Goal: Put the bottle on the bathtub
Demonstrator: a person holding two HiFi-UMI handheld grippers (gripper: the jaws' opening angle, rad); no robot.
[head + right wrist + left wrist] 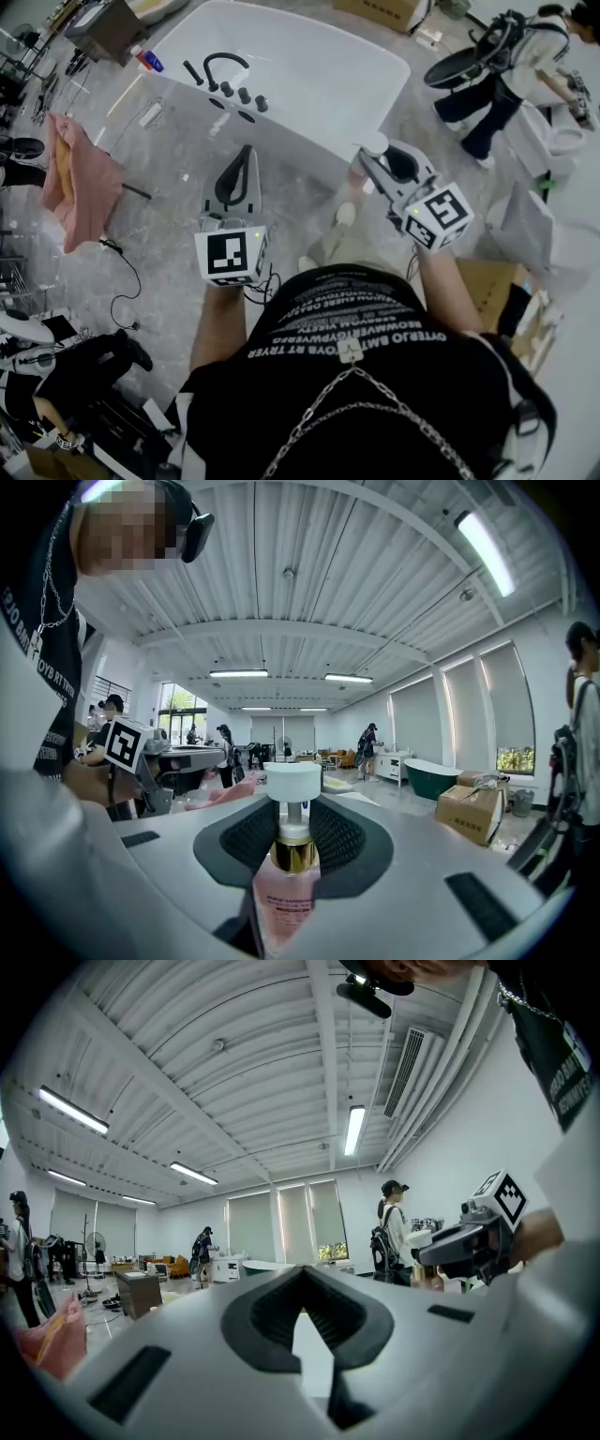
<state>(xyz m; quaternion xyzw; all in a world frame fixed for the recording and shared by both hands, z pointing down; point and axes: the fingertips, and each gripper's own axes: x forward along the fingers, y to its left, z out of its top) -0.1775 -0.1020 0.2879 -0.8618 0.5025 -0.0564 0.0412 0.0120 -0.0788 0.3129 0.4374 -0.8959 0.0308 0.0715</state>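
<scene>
Right gripper view: the right gripper (292,810) has its jaws clamped on a pink pump bottle (284,892). The bottle stands upright, with its gold collar and white pump head rising between the black pads (342,836). In the head view, right of centre, this gripper holds the bottle by the lower right edge of the white bathtub (309,66), which fills the upper centre. The left gripper (246,157), left of centre, has its jaws closed together on nothing.
</scene>
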